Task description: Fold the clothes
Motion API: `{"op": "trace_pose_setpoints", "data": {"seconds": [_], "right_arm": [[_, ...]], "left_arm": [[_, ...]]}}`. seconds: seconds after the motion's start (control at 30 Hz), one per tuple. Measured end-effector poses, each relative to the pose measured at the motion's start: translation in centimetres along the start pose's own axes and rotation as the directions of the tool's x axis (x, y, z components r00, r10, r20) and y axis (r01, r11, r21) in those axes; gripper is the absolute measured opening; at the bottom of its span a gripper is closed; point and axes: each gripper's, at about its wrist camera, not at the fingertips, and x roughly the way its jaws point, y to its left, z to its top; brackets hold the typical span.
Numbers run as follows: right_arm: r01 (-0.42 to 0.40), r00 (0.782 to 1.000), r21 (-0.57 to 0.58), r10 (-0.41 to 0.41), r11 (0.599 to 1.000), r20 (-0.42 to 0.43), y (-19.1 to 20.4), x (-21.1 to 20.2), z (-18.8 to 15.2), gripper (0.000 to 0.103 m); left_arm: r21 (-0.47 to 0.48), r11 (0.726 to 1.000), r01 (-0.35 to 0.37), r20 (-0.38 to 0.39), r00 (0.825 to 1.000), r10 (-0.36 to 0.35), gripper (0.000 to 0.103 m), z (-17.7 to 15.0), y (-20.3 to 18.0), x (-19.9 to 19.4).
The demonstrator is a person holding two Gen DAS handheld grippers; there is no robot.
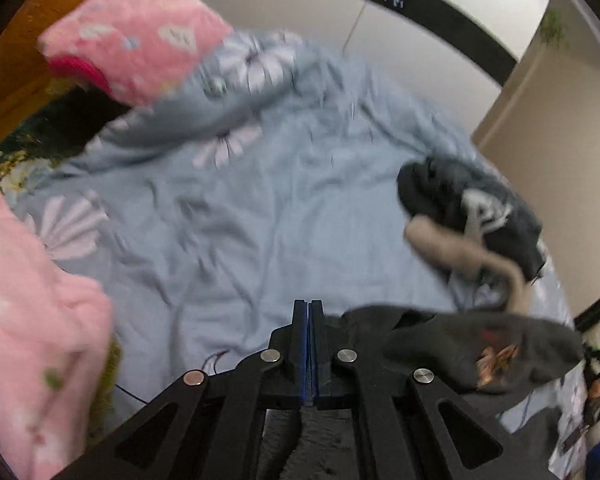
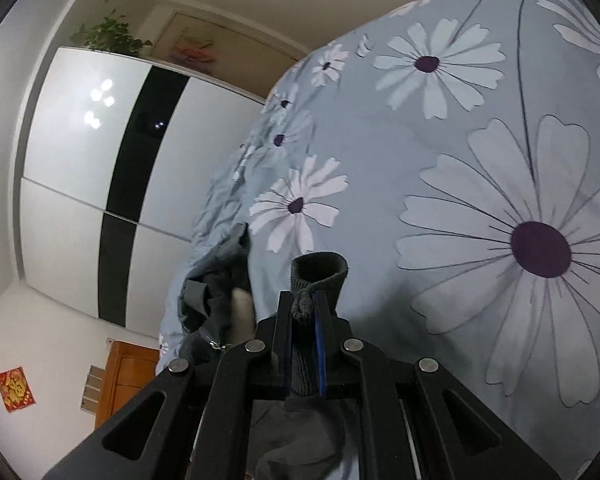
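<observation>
A dark sock (image 2: 316, 280) is clamped by the right gripper (image 2: 304, 320) over the bed (image 2: 380, 140), the left gripper (image 1: 309, 320) pressed closed on nothing; pairing is judged next.

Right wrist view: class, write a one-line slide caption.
Right gripper clamps a dark grey ribbed sock above the daisy-print bedsheet.
</observation>
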Motion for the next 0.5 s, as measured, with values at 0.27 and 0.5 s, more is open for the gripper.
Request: {"op": "trace_pose_setpoints", "data": {"seconds": [0.27, 0.5], "right_arm": [[0.073, 0.997, -0.022, -0.073, 0.997, -0.03, -0.5, 0.0, -0.1, 0.009], [0.117, 0.992, -0.023, -0.118, 0.993, -0.047, -0.7, 0.3, -0.4, 0.009]], "left_arm": [[-0.004, 0.998, 0.061, -0.163, 0.985, -0.061, 0.066, -1.8, 0.1, 7.5], [-0.083, 0.991, 0.103, -0.26, 0.958, -0.121, 0.066, -2.5, 1.4, 11.9]]}}
